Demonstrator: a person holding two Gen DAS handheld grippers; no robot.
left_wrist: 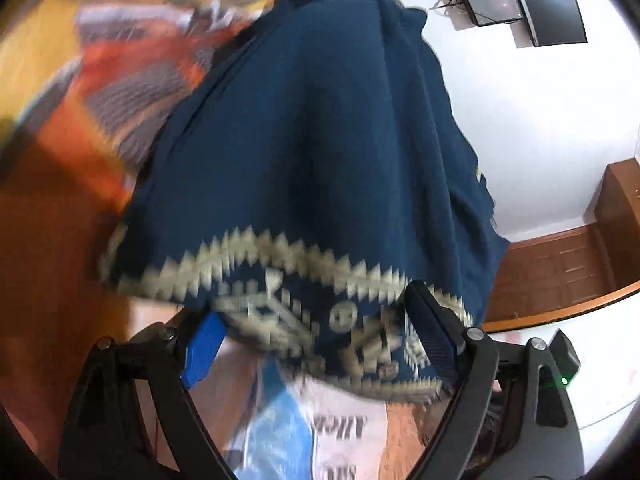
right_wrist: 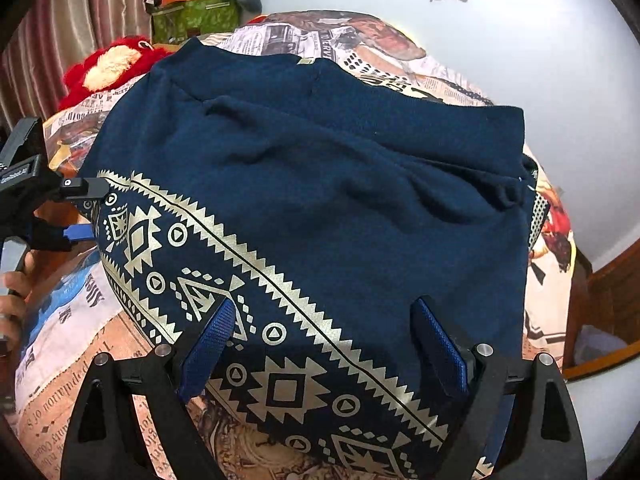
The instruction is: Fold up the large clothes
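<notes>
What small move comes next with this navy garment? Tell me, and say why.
Probably close the right gripper on the patterned hem: its fingers stand open astride the navy garment, which lies on the newsprint bedsheet, while the left gripper also sits at that border.

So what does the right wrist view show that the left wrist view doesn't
Only the right wrist view shows the red plush, the green box, the curtain and the left gripper at the hem. Only the left wrist view shows that gripper's own fingers spread around the hem, heavily blurred. Both show the navy garment with its gold pattern on the newspaper-print sheet.
</notes>
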